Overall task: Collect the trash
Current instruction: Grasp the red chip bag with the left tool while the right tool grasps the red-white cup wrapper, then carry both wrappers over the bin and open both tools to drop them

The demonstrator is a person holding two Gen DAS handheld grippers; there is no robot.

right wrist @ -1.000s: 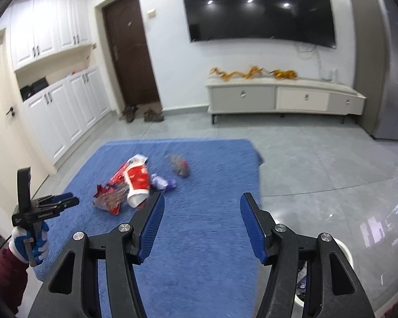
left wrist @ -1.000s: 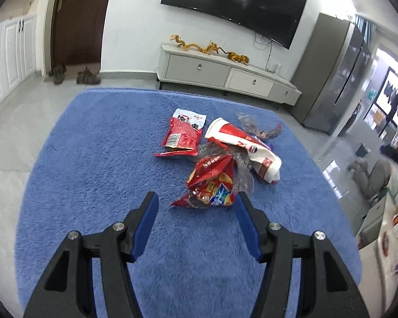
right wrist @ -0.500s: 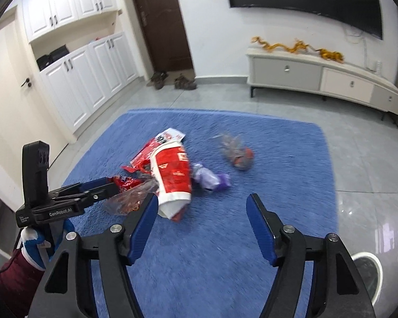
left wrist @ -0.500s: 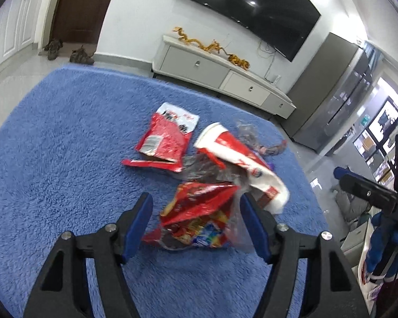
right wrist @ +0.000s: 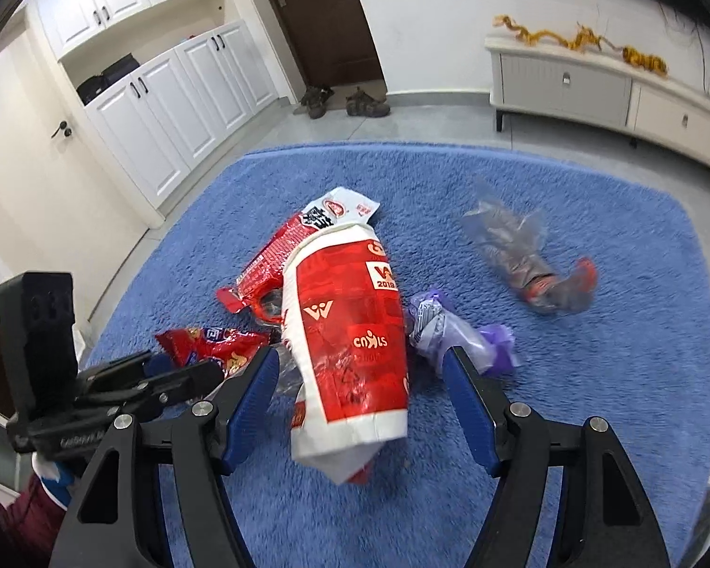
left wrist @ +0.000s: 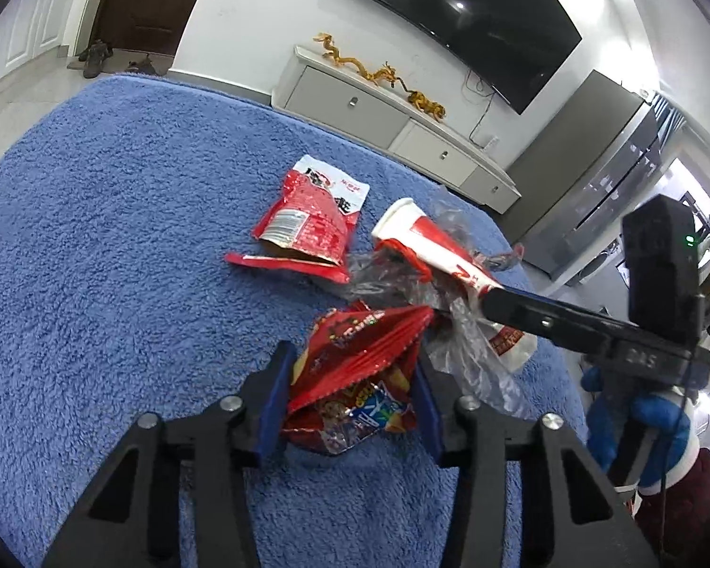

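Observation:
A crumpled red snack bag (left wrist: pixel 355 359) lies on the blue rug (left wrist: pixel 94 236) between the pads of my left gripper (left wrist: pixel 352 364). The jaws are closing and both pads press its sides. My right gripper (right wrist: pixel 362 355) is open and straddles a crushed red and white paper cup (right wrist: pixel 345 322), with a gap on each side. One finger of the right gripper (left wrist: pixel 535 312) shows reaching over the cup (left wrist: pixel 430 251). A red and white pouch (left wrist: pixel 312 222) lies flat beyond it. In the right wrist view my left gripper (right wrist: pixel 189 374) sits at the snack bag (right wrist: pixel 208 338).
A purple wrapper (right wrist: pixel 454 336) lies by the right pad, and a clear wrapper with a red end (right wrist: pixel 530 270) lies farther out. Clear film (left wrist: pixel 468 359) trails from the cup. A white TV cabinet (left wrist: pixel 393 113), shoes (right wrist: pixel 341 99) and white cupboards (right wrist: pixel 165 109) edge the floor.
My left gripper moved forward and down and its jaws closed in on the snack bag, which has crumpled. The right gripper dropped towards the pile and now straddles the cup.

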